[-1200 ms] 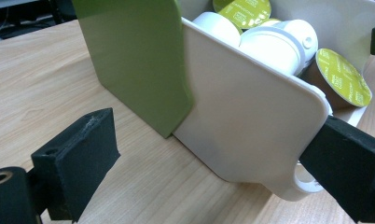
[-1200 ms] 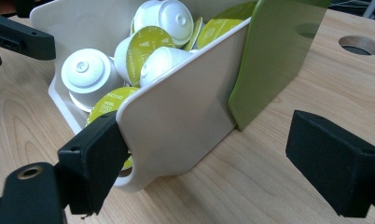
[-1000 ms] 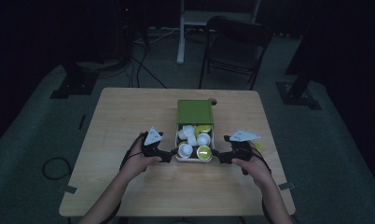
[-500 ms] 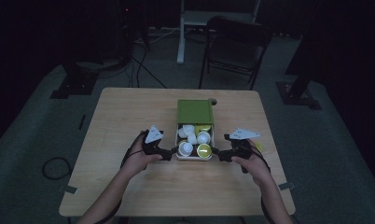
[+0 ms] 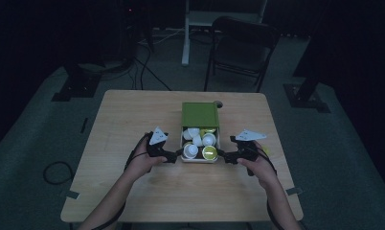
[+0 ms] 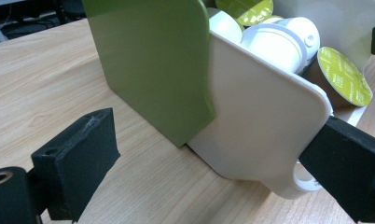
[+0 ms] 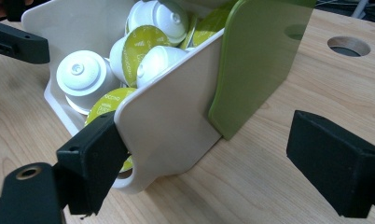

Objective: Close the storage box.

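Note:
A green sleeve box (image 5: 200, 114) lies mid-table with its white drawer (image 5: 200, 160) pulled out toward me, holding several white and green-lidded coffee capsules (image 5: 202, 143). My left gripper (image 5: 177, 154) is open at the drawer's left side and my right gripper (image 5: 225, 156) is open at its right side. In the left gripper view the drawer wall (image 6: 255, 107) and sleeve (image 6: 148, 60) stand between the wide jaws of the left gripper (image 6: 213, 172). In the right gripper view one jaw of the right gripper (image 7: 213, 163) sits at the front corner of the drawer (image 7: 171, 121), beside the sleeve (image 7: 255, 60).
The wooden table (image 5: 133, 120) has a round cable hole (image 5: 218, 102) just behind the sleeve. A dark chair (image 5: 243, 43) and stand legs are on the floor beyond the far edge. Bare tabletop lies on both sides and in front of the drawer.
Both hands have edged very slightly away from me. The drawer and sleeve stay where they were.

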`<state>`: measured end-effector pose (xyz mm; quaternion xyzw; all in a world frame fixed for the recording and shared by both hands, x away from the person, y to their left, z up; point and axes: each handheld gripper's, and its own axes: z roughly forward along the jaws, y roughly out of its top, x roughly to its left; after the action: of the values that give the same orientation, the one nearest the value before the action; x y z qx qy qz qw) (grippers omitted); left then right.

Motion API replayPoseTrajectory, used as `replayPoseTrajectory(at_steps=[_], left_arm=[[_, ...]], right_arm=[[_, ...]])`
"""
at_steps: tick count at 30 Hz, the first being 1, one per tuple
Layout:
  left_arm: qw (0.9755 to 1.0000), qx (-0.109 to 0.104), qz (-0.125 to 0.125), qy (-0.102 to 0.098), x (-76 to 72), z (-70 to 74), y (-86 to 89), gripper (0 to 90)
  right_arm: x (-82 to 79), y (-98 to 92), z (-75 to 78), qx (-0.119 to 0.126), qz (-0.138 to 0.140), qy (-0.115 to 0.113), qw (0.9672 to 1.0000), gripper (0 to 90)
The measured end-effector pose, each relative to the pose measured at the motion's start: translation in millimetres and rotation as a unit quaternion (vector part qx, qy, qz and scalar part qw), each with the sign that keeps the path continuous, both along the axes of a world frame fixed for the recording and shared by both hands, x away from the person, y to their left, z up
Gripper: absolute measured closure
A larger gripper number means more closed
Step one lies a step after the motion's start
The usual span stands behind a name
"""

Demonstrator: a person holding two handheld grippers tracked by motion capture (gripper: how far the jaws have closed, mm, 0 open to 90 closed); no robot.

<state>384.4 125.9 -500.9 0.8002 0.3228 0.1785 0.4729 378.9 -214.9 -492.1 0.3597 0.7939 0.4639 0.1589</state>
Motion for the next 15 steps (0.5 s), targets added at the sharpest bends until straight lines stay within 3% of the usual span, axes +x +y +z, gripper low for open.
replayPoseTrajectory(at_steps=[15], left_arm=[[1.0000,-0.001,0.003,-0.001,5.2,2.7,-0.7,5.6]], right_arm=[[7.5,-1.2,0.7,0.011,-0.010,0.003,0.9999,12.4]])
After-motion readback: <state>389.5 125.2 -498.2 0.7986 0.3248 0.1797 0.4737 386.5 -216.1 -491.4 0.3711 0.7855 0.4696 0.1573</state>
